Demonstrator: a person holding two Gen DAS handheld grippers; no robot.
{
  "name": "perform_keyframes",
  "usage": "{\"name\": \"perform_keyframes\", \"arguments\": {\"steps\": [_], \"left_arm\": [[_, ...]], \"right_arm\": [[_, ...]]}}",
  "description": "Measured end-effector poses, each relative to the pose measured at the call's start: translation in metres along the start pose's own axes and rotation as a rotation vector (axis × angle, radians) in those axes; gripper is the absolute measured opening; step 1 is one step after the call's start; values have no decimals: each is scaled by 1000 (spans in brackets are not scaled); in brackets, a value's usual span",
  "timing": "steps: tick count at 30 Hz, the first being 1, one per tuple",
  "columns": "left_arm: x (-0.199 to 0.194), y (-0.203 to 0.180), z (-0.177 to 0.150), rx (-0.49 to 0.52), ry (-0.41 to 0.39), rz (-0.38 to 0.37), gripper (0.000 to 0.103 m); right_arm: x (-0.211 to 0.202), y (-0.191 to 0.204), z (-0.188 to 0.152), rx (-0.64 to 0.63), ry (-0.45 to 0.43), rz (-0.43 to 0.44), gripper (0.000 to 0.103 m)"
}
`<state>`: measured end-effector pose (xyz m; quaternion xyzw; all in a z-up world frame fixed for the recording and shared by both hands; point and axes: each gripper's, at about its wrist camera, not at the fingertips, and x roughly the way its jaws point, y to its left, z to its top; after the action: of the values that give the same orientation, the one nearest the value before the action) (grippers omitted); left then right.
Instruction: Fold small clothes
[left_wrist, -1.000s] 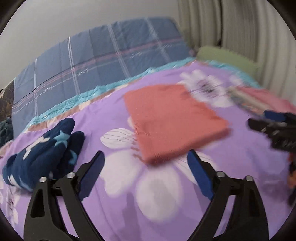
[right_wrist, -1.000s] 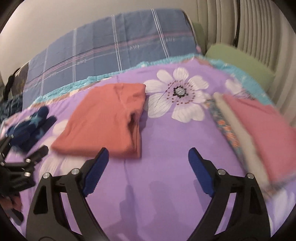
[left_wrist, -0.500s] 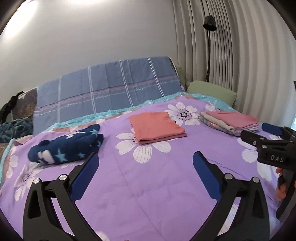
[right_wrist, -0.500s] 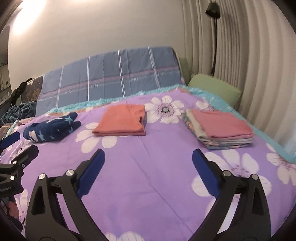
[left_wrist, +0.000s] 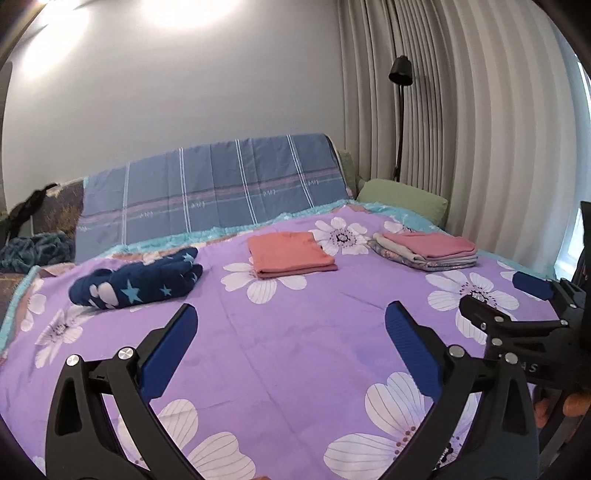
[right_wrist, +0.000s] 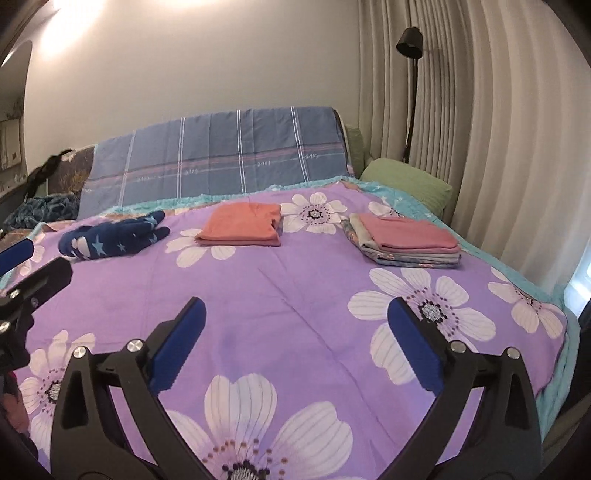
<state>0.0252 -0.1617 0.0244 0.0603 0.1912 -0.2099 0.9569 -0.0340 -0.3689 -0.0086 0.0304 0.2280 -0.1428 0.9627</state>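
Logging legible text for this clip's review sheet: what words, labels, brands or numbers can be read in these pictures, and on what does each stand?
"AS": pale letters on the body of the right tongs, seen from the left wrist; the start of the word is hidden behind the left tongs.
Small repeated white marks woven along the pink stripe of the blue plaid blanket: too small and blurred to read.
No other text on the purple floral bedsheet or clothes.

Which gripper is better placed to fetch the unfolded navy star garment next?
Probably left. The navy star garment lies at the bed's left, just ahead of the left gripper. The right gripper sits further right, nearer the folded stack. Both are open and empty.
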Motion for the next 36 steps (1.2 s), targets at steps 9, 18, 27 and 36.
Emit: {"name": "perform_keyframes", "arguments": {"steps": [9,18,27,36], "left_arm": [[-27,-9,-4,20,-40,23,102],[-37,-12,-5,-11,-55,37,102],[-38,-19,-1,-7,-60,47,102],[-36,-14,-1,-21,-48,82,102]], "right_arm": [[-38,5,-2,-29,-112,-10,101],[-61,16,-3,-92,-180,-34,101],[-67,10,0,-71,-178,-29,101],[-60,9,-3,-65,-166,-42,101]]}}
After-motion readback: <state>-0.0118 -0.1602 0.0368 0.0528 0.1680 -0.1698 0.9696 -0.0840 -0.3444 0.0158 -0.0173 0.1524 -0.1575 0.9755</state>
